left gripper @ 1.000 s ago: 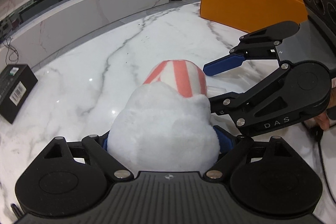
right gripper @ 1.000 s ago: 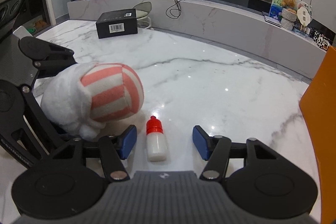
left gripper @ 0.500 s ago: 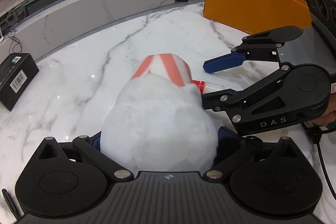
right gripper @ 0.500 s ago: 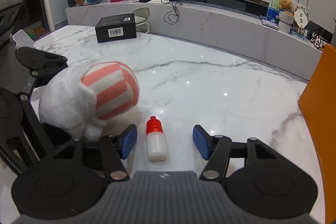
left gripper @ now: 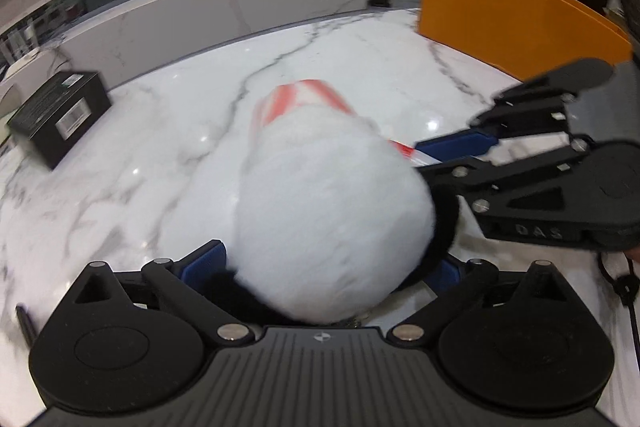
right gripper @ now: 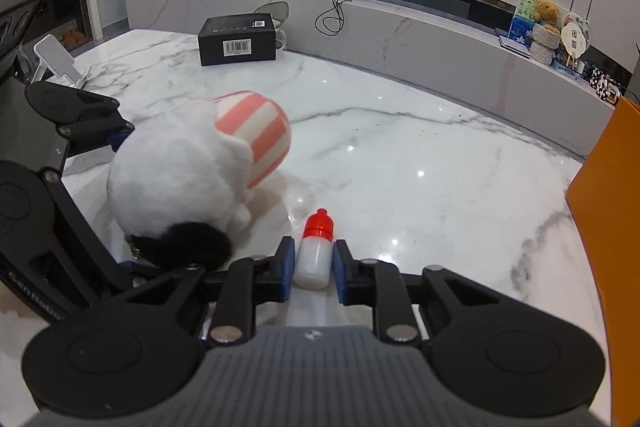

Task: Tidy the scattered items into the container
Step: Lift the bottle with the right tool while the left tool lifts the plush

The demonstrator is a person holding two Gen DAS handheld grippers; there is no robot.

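My left gripper (left gripper: 328, 267) is shut on a white plush toy (left gripper: 332, 223) with a pink-striped end, and holds it over the marble table (left gripper: 160, 155). The toy also shows in the right wrist view (right gripper: 192, 179), at the left. My right gripper (right gripper: 314, 269) is shut on a small white bottle with a red cap (right gripper: 316, 251), low at the table surface. In the left wrist view the right gripper (left gripper: 560, 163) sits just right of the toy. The orange container (left gripper: 520, 23) stands at the table's far right.
A black box (right gripper: 238, 41) lies on the far side of the table, also in the left wrist view (left gripper: 56, 115). A white phone stand (right gripper: 56, 61) sits at the left edge. The container's orange wall (right gripper: 612, 211) is close on the right. A low marble shelf runs behind.
My right gripper's fingers have closed on the small bottle. My left gripper has lifted and tilted the plush toy, and its view has swung a little to the right.
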